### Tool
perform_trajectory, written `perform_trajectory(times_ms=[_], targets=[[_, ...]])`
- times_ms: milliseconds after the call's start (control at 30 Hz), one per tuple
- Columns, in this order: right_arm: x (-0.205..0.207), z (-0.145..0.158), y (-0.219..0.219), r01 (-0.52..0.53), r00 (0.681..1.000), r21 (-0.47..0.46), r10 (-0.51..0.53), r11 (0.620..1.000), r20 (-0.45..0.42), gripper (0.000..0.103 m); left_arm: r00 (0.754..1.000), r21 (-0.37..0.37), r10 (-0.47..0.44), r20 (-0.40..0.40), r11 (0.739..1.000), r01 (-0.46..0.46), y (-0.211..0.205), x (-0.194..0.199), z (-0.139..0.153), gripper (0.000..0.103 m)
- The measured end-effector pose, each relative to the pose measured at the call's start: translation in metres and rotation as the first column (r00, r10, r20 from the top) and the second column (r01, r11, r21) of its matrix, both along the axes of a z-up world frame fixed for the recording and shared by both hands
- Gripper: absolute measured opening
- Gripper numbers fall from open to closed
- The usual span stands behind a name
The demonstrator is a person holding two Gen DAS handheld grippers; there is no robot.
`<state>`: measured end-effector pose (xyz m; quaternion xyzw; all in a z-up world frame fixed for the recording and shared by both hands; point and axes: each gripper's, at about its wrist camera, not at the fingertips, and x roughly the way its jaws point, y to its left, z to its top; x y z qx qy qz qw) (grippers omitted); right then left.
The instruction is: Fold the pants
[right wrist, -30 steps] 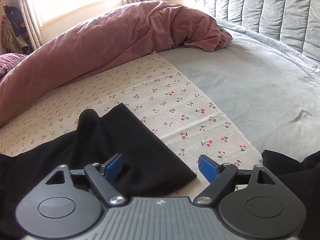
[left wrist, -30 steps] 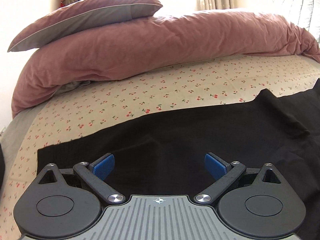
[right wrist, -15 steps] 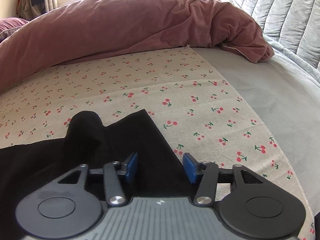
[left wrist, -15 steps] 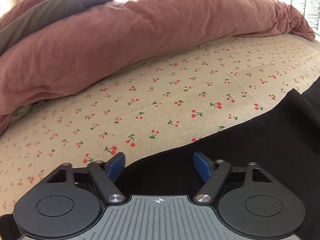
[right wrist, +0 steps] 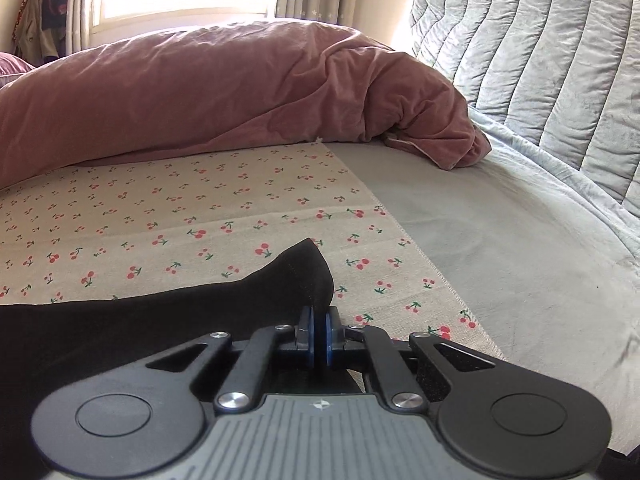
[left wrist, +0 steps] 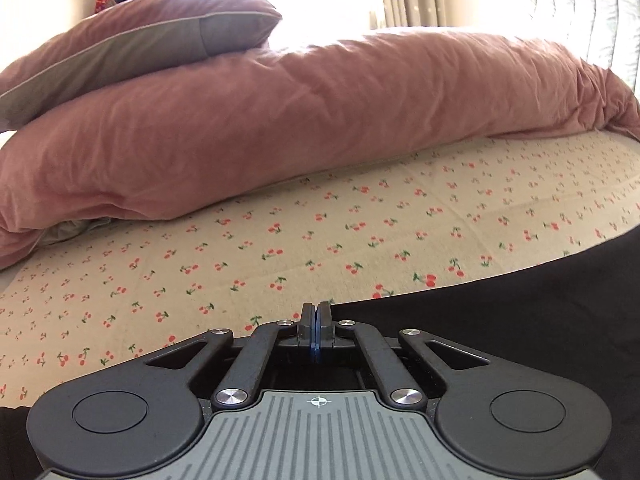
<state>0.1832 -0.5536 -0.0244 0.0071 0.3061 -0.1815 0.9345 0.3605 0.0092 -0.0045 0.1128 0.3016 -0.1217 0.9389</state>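
Note:
The black pants (left wrist: 500, 312) lie on the cherry-print sheet (left wrist: 280, 240) of a bed. In the left wrist view my left gripper (left wrist: 316, 320) is shut at the far edge of the pants, its blue pads pressed together; I cannot see cloth between them. In the right wrist view my right gripper (right wrist: 319, 330) is shut on a corner of the black pants (right wrist: 296, 280), which sticks up as a peak just beyond the pads. The rest of the pants spreads to the left (right wrist: 120, 328).
A rolled pink duvet (left wrist: 320, 120) lies along the far side of the bed, with a pink and grey pillow (left wrist: 140, 40) on top at the left. A grey sheet (right wrist: 500, 248) and a quilted grey headboard cushion (right wrist: 540, 60) are at the right.
Both grippers went from open to shut. They moved forward to the far edge of the pants, and the right one closed on a corner that now stands up.

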Motion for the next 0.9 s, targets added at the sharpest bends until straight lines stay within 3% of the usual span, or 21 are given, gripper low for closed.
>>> perform_trajectory(times_ms=[233, 333, 433, 500, 533, 567, 600, 667, 900], targets=[[0.006, 0.001, -0.006, 0.027, 0.997, -0.014, -0.026, 1.0, 0.07, 0.003, 0.995, -0.051, 0.077, 0.068, 0.996, -0.074, -0.008, 0.008, 0.002, 0.0], [0.015, -0.006, -0.01, 0.034, 0.997, 0.002, -0.034, 0.999, 0.069, 0.003, 0.991, -0.062, 0.124, 0.041, 0.991, -0.121, -0.012, 0.018, -0.009, 0.0], [0.025, -0.016, -0.013, 0.046, 0.998, 0.016, -0.047, 0.999, 0.032, 0.009, 0.99, -0.003, 0.139, -0.03, 0.99, -0.139, -0.019, 0.03, -0.027, 0.001], [0.027, -0.02, -0.017, 0.051, 0.999, 0.047, -0.051, 0.998, -0.005, 0.025, 0.99, 0.01, 0.137, -0.019, 0.991, -0.137, -0.022, 0.027, -0.022, 0.01], [0.023, -0.019, -0.019, 0.066, 0.998, 0.05, -0.065, 0.997, -0.003, 0.04, 0.992, -0.005, 0.125, -0.03, 0.992, -0.126, -0.021, 0.025, -0.017, 0.016], [0.016, -0.014, -0.022, 0.081, 0.997, 0.065, -0.082, 0.995, 0.003, 0.049, 0.994, -0.024, 0.104, -0.042, 0.994, -0.106, -0.02, 0.019, -0.011, 0.031], [0.011, -0.01, -0.026, 0.083, 0.996, 0.088, -0.084, 0.993, 0.008, 0.049, 0.995, -0.031, 0.095, -0.042, 0.995, -0.097, -0.02, 0.012, -0.006, 0.05], [-0.003, -0.002, -0.034, 0.089, 0.996, 0.145, -0.088, 0.985, -0.011, 0.051, 0.997, -0.044, 0.078, -0.018, 0.996, -0.079, -0.02, -0.007, 0.003, 0.068], [-0.055, 0.0, -0.049, 0.152, 0.983, 0.236, -0.121, 0.96, -0.141, 0.054, 0.995, -0.111, -0.063, -0.077, 0.992, 0.054, -0.026, -0.084, 0.013, 0.073]])
